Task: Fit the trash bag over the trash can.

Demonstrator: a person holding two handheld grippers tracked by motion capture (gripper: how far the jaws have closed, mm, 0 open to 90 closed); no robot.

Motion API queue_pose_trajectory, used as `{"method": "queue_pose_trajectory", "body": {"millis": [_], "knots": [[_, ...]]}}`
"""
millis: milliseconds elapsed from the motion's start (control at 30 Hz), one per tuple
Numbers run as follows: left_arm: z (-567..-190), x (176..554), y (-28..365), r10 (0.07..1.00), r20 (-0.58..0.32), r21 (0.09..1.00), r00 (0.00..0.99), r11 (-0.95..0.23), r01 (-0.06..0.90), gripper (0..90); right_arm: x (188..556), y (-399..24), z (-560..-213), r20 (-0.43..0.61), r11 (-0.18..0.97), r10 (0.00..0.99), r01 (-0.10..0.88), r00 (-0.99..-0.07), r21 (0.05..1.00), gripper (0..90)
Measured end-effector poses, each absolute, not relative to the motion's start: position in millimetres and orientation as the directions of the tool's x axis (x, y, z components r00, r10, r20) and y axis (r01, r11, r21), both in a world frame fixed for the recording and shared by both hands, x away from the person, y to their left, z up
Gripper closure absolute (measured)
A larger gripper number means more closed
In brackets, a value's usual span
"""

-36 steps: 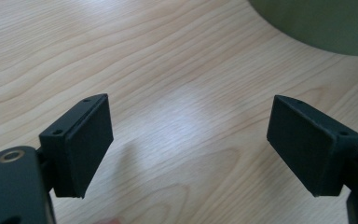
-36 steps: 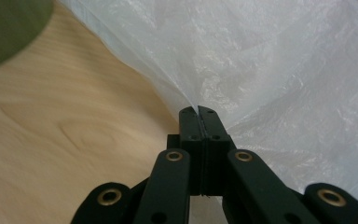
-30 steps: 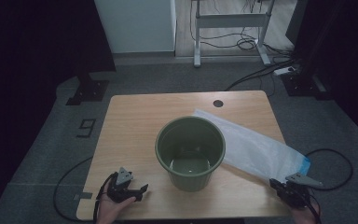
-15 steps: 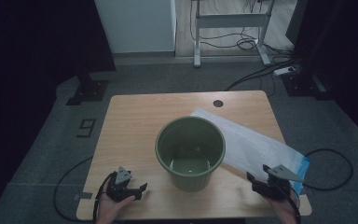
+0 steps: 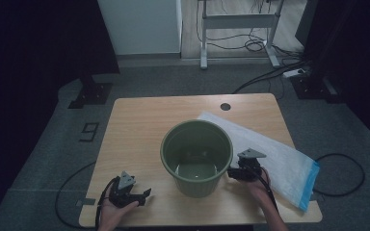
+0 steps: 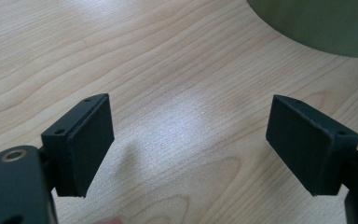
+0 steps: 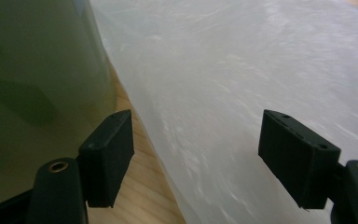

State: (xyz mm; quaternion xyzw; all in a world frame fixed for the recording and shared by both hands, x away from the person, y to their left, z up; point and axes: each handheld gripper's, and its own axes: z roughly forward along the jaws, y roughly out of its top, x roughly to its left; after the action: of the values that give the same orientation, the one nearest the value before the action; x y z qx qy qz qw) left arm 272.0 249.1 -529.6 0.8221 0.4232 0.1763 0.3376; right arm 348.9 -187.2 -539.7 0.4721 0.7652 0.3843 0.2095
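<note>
At the left of the high view, our left gripper [image 5: 134,194] rests low over the near left corner of the table [image 5: 139,125]. Its jaws stand wide apart, and in the left gripper view we see only bare wood between the pads [image 6: 89,142]. The green bucket [image 5: 197,156] lies to its right and a little farther from us, with a clear stretch of wood between them.

In the middle stands the bucket, upright and open at the top. We cannot make out anything lying inside it.

Our right gripper [image 5: 236,172] is just beside the right wall of the bucket, near its foot. Its jaws have just been opening and now stand wide, and they hold nothing. In the right gripper view the green wall [image 7: 37,84] is just beside the left pad [image 7: 109,156]. The white plastic bag [image 7: 242,84] lies flat under and ahead of the jaws.

The bag [image 5: 270,154] is right of the bucket. Its long axis runs from the far middle of the table down to the near right corner, where the blue end [image 5: 310,185] hangs at the edge. We judge that the right hand is much nearer to the bag. The coming move turns on this: the film is directly below these jaws, and its near edge runs along the foot of the bucket.
</note>
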Motion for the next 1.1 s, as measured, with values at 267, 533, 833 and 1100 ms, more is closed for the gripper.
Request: {"method": "queue_pose_trajectory", "body": {"millis": [267,533,833,1100], "knots": [[-531.1,272.7,249.4,0.815,0.006,0.698,0.58,-0.419,0.581,14.7,358.0,-180.3,-552.7,0.004,0.27,0.905,0.58,-0.425,0.768,53.5],[-531.7,272.1,249.8,0.817,0.006,0.698,0.577,-0.416,0.582,14.7,347.5,-199.7,-549.1,0.029,0.262,0.904,0.607,-0.426,0.75,87.8],[-534.2,272.3,246.5,0.815,0.008,0.69,0.58,-0.424,0.587,14.8,302.2,-232.1,-549.8,0.013,0.277,0.9,0.596,-0.436,0.754,88.4],[-534.8,271.7,244.2,0.811,0.011,0.687,0.585,-0.431,0.585,14.8,291.0,-239.2,-549.3,-0.007,0.287,0.904,0.594,-0.427,0.751,74.7]]}}
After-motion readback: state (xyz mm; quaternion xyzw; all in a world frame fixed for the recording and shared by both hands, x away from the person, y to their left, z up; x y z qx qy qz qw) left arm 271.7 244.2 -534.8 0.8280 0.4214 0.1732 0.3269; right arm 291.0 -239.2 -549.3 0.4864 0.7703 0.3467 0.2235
